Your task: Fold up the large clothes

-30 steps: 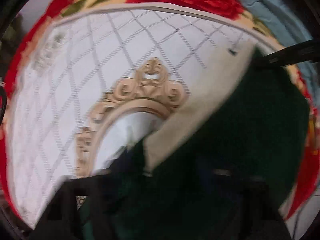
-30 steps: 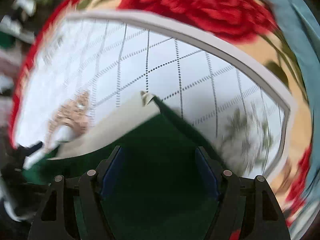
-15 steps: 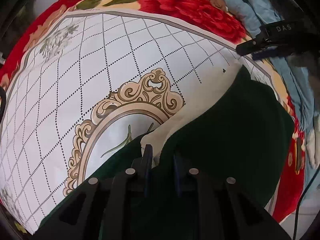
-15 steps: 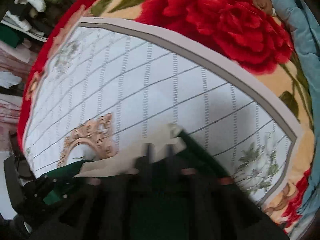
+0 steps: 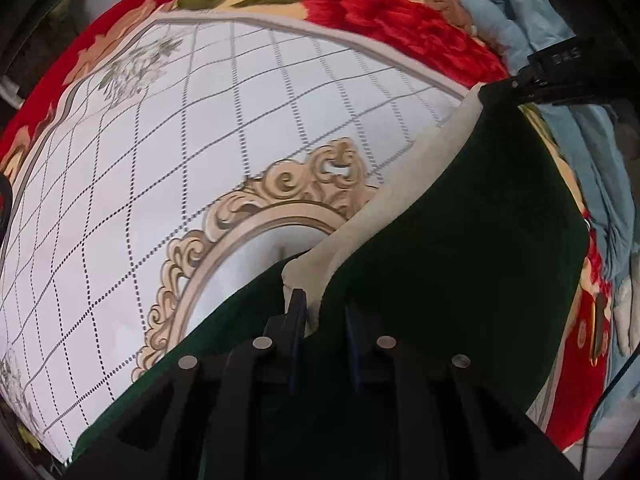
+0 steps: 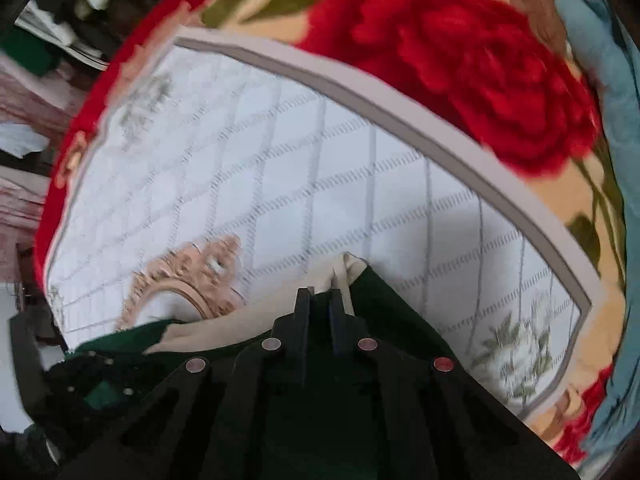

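Over floral blanket (image 5: 248, 128), left tongs (image 5: 326, 312) and right tongs (image 6: 320, 300) both clamping green garment (image 5: 460, 260)

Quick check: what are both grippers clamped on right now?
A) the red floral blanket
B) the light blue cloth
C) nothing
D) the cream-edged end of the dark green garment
D: the left gripper and right gripper each pinch a corner of the green garment at its cream band.
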`<control>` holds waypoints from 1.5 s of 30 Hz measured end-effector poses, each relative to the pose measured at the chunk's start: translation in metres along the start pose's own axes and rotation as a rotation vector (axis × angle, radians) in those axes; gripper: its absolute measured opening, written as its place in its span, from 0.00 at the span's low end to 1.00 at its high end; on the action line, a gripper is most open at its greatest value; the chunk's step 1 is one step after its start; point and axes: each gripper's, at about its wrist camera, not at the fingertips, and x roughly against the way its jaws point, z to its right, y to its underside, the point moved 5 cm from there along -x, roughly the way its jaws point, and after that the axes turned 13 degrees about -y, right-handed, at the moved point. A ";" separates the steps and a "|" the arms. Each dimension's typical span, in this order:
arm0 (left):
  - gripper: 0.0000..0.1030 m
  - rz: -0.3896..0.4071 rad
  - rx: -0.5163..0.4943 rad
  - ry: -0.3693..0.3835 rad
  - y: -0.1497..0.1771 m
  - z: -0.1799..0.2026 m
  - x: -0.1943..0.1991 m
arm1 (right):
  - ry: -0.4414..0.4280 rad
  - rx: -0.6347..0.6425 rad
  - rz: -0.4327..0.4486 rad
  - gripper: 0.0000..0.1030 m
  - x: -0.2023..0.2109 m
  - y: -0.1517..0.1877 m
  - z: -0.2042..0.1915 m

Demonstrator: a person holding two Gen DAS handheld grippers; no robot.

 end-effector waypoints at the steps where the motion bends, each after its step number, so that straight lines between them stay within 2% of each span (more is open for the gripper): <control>1: 0.20 -0.019 0.010 -0.011 -0.003 -0.004 -0.007 | 0.003 -0.013 -0.006 0.08 -0.011 -0.004 0.002; 4: 0.27 -0.064 0.040 0.005 -0.009 -0.012 -0.019 | 0.047 -0.074 -0.073 0.09 -0.064 -0.014 0.021; 6: 0.38 -0.071 0.078 0.002 -0.013 -0.019 -0.017 | 0.045 -0.115 -0.090 0.18 -0.082 -0.017 0.032; 7: 0.47 -0.066 0.087 0.004 -0.014 -0.021 -0.014 | 0.021 -0.137 -0.066 0.17 -0.077 -0.018 0.035; 8: 0.66 -0.053 0.095 -0.005 -0.014 -0.023 -0.008 | -0.011 -0.163 -0.037 0.18 -0.067 -0.017 0.036; 9: 0.78 -0.032 0.105 -0.021 -0.015 -0.026 -0.001 | -0.053 -0.198 -0.003 0.21 -0.051 -0.014 0.038; 10: 0.92 -0.014 0.116 -0.029 -0.015 -0.029 0.006 | -0.097 -0.232 0.041 0.28 -0.029 -0.007 0.041; 11: 0.96 0.002 0.137 -0.031 -0.014 -0.032 0.014 | -0.126 -0.250 0.084 0.46 -0.009 0.001 0.043; 12: 0.97 0.009 0.156 -0.029 -0.012 -0.033 0.019 | -0.143 -0.270 0.133 0.69 0.015 0.014 0.048; 14: 0.97 0.010 0.197 -0.039 -0.010 -0.037 0.030 | -0.134 -0.326 0.204 0.83 0.053 0.049 0.064; 17: 0.97 0.013 0.227 -0.055 -0.006 -0.033 0.040 | -0.102 -0.471 0.248 0.83 0.089 0.121 0.100; 19: 0.97 0.014 0.241 -0.064 0.001 -0.024 0.046 | -0.062 -0.563 0.244 0.83 0.090 0.169 0.125; 20: 0.97 0.010 0.236 -0.067 0.004 -0.024 0.044 | -0.069 -0.617 0.238 0.83 0.083 0.194 0.136; 22: 0.97 -0.015 0.211 -0.095 0.009 -0.014 0.032 | -0.172 -0.746 0.233 0.83 0.054 0.234 0.160; 24: 0.97 -0.039 0.177 -0.140 0.014 -0.007 0.018 | -0.313 -0.802 0.243 0.83 0.018 0.246 0.175; 26: 0.97 -0.044 0.141 -0.197 0.017 -0.005 0.004 | -0.410 -0.847 0.256 0.82 -0.021 0.247 0.182; 27: 0.97 -0.044 0.131 -0.211 0.017 -0.006 -0.001 | -0.431 -0.855 0.286 0.78 -0.029 0.245 0.183; 28: 0.97 -0.043 0.124 -0.220 0.017 -0.006 -0.005 | -0.412 -0.842 0.337 0.71 -0.031 0.241 0.181; 29: 0.97 -0.046 0.119 -0.236 0.016 -0.009 -0.010 | -0.421 -0.829 0.352 0.38 -0.033 0.238 0.176; 30: 0.97 -0.045 0.119 -0.244 0.016 -0.011 -0.013 | -0.447 -0.840 0.360 0.27 -0.033 0.237 0.170; 33: 0.98 -0.049 0.127 -0.240 0.013 -0.018 -0.020 | -0.474 -0.914 0.427 0.14 -0.016 0.258 0.161; 35: 1.00 -0.045 0.110 -0.223 0.012 -0.020 -0.023 | -0.501 -0.980 0.435 0.13 -0.005 0.284 0.157; 38: 1.00 -0.050 0.063 -0.192 0.013 -0.012 -0.029 | -0.462 -0.980 0.363 0.14 0.008 0.315 0.151; 39: 1.00 -0.050 0.054 -0.192 0.014 -0.009 -0.028 | -0.426 -0.948 0.319 0.18 0.010 0.321 0.149; 40: 1.00 -0.049 0.056 -0.191 0.015 -0.007 -0.024 | -0.359 -0.898 0.259 0.22 0.012 0.324 0.146; 41: 1.00 -0.046 0.061 -0.190 0.015 -0.007 -0.018 | -0.296 -0.858 0.216 0.35 0.017 0.327 0.143; 45: 1.00 -0.017 0.126 -0.182 0.031 -0.014 0.025 | -0.107 -0.759 0.174 0.37 0.054 0.328 0.127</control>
